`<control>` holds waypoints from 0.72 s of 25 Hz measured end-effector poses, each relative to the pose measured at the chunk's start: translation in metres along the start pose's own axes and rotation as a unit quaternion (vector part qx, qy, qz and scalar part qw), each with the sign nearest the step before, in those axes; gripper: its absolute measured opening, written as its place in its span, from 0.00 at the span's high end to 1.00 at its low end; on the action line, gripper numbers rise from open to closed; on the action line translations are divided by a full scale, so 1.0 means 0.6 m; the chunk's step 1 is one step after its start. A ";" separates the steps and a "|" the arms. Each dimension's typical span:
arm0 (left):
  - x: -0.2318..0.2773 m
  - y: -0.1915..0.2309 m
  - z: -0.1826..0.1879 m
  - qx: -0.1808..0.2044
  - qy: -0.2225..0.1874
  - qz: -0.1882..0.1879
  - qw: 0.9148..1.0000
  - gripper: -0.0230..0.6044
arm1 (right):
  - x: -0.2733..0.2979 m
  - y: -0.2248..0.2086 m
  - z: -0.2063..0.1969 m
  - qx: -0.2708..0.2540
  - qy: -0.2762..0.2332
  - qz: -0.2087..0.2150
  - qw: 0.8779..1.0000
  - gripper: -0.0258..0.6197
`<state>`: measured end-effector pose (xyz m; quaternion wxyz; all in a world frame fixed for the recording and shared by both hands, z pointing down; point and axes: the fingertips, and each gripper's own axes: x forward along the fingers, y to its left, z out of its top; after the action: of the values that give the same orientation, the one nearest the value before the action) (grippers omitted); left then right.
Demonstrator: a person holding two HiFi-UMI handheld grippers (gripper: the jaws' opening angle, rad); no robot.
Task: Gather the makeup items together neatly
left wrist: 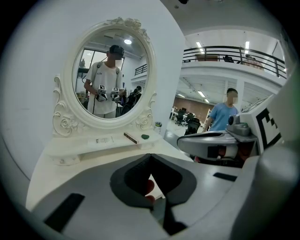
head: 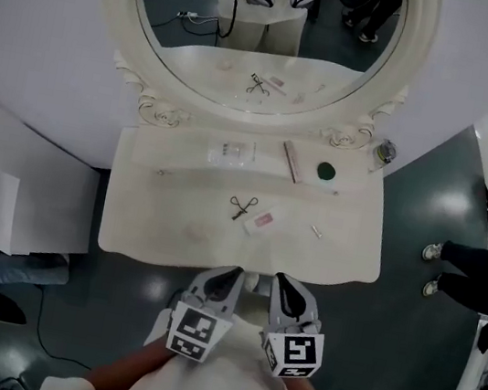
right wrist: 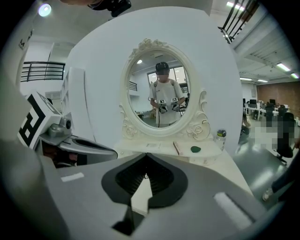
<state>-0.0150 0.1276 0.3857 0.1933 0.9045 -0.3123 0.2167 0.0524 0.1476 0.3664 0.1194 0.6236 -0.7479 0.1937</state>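
Observation:
A white vanity table (head: 147,220) holds the makeup items. On its lower surface lie a scissor-like eyelash curler (head: 243,206), a pink-and-white packet (head: 261,221) and a small white piece (head: 317,231). The raised shelf carries a clear packet (head: 232,150), a brown stick (head: 290,162) and a green round item (head: 326,171). My left gripper (head: 223,280) and right gripper (head: 288,291) hover side by side at the table's front edge, short of all items. Both are shut with nothing between the jaws. The right gripper view shows the brown stick (right wrist: 176,148) and green item (right wrist: 195,149) far ahead.
An oval mirror (head: 269,18) in an ornate white frame rises behind the shelf. A small bottle (head: 385,152) stands at the shelf's right end. A person in a blue shirt (head: 481,271) stands to the right. A white cabinet (head: 1,209) sits to the left.

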 end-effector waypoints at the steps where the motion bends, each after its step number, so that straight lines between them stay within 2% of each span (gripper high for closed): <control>1: 0.009 -0.001 0.001 0.000 0.001 0.002 1.000 0.96 | 0.004 -0.008 -0.002 -0.001 0.002 0.002 1.000 0.96; 18: 0.133 -0.030 -0.039 -0.010 0.056 0.000 0.998 0.96 | 0.071 -0.144 -0.066 -0.001 0.049 0.003 0.999 0.96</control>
<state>0.0472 0.1138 0.4424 0.2199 0.8890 -0.3029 0.2637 0.1263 0.1147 0.4322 0.1565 0.6109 -0.7432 0.2235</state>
